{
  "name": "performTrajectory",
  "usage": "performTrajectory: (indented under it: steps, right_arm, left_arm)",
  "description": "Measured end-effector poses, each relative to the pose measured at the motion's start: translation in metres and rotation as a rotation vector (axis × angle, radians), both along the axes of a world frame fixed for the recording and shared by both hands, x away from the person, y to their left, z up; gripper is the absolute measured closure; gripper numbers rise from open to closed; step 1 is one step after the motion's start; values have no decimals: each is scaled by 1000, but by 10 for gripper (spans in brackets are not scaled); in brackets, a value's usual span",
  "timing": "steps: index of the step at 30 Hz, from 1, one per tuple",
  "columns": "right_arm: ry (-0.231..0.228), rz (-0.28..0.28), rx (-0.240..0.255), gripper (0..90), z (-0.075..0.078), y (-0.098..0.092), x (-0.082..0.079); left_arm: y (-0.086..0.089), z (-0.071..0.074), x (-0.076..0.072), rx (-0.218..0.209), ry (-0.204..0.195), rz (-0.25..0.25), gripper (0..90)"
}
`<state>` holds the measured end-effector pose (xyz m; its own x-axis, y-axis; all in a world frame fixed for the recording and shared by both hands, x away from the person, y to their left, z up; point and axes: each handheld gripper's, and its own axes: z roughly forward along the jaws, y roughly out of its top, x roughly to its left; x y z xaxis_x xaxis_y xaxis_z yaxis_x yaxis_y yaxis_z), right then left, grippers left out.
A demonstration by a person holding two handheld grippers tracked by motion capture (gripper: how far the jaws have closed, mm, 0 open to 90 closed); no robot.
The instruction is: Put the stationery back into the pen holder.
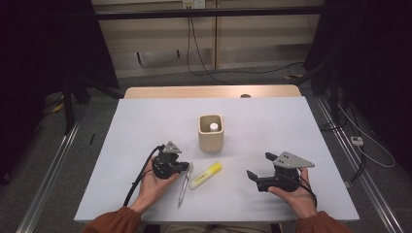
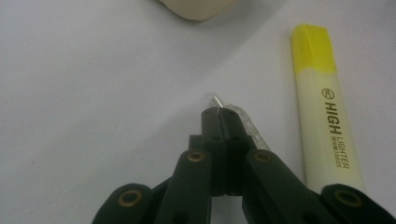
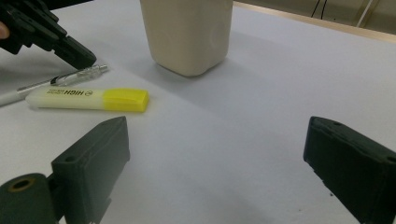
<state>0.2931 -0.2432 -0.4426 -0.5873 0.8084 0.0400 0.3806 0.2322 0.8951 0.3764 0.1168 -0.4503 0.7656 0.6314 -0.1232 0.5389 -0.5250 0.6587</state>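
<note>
A: What carries everything?

B: A pale grey table point(image 1: 145, 126) with a wooden strip along its far edge. A cream cup point(image 1: 211, 133) stands near the middle.

A: And nearer the front edge?

B: A clear pen point(image 1: 184, 187) and a yellow highlighter point(image 1: 206, 175) lie side by side, just apart, left of centre.

A: The left gripper point(image 2: 219, 114)?

B: Its jaws are pressed together, tips over the pen's upper end. Whether they pinch it, I cannot tell.

A: The right gripper point(image 3: 217, 158)?

B: Jaws wide apart, nothing between them, toward the front right corner.
</note>
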Motion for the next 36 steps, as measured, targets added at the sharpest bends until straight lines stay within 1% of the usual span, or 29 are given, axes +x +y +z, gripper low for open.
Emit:
performTrajectory:
  steps: [1, 5, 6, 7, 8, 11, 12, 13, 15, 16, 17, 18, 21, 25, 26, 27, 30, 32, 34, 36]
  right_arm:
    - [0, 0, 0, 75, 0, 0, 0]
    - [2, -1, 2, 75, 0, -1, 0]
    - [2, 1, 2, 75, 0, 0, 0]
    - [2, 2, 1, 75, 0, 0, 0]
    - [1, 2, 1, 75, 0, 0, 0]
    - [1, 1, 1, 75, 0, 0, 0]
    - [1, 1, 1, 75, 0, -1, 0]
    - [2, 0, 2, 74, 0, -1, 0]
    - [3, 0, 3, 75, 0, -1, 0]
    - [3, 0, 2, 74, 0, -1, 0]
    - [2, 1, 2, 75, 0, -1, 0]
    - [1, 3, 1, 75, 0, 0, 0]
    - [2, 2, 1, 75, 0, 0, 0]
    - [3, 2, 2, 75, 0, -1, 1]
    - [3, 2, 1, 75, 0, 0, 1]
    - [3, 3, 1, 75, 0, 0, 1]
    - [4, 5, 0, 75, 0, 0, 1]
    - [3, 5, -1, 75, 0, 0, 1]
    - [4, 5, 1, 75, 0, 0, 0]
    - [4, 5, 1, 75, 0, 0, 1]
  left_arm:
    - [0, 1, 1, -9, 15, -14, 900]
    - [-1, 0, 2, -10, 16, -20, 900]
    - [-2, 0, 2, 0, 5, -6, 900]
    - [-3, 0, 4, -8, 17, -24, 900]
    - [-4, 0, 4, -7, 6, -22, 900]
    - [-5, 0, 5, -2, 8, -33, 900]
    - [-7, 0, 5, 10, -3, -22, 900]
    - [-7, 1, 6, 0, 11, -43, 900]
    - [-8, 1, 6, 5, 8, -44, 900]
    - [-9, 1, 6, 17, -1, -38, 900]
    - [-10, 1, 7, 10, 6, -46, 900]
    - [-11, 1, 7, 18, 2, -44, 900]
    - [-12, 1, 8, 13, 1, -59, 900]
    - [-13, 1, 8, 11, 5, -60, 900]
    - [-13, 1, 8, 22, 1, -58, 900]
    - [-13, 1, 9, 14, 12, -74, 900]
    - [-18, 2, 10, 16, 12, -83, 900]
    - [-19, 2, 10, 32, 2, -83, 900]
    - [-20, 2, 12, 24, 14, -98, 900]
    - [-20, 2, 12, 22, 16, -94, 900]
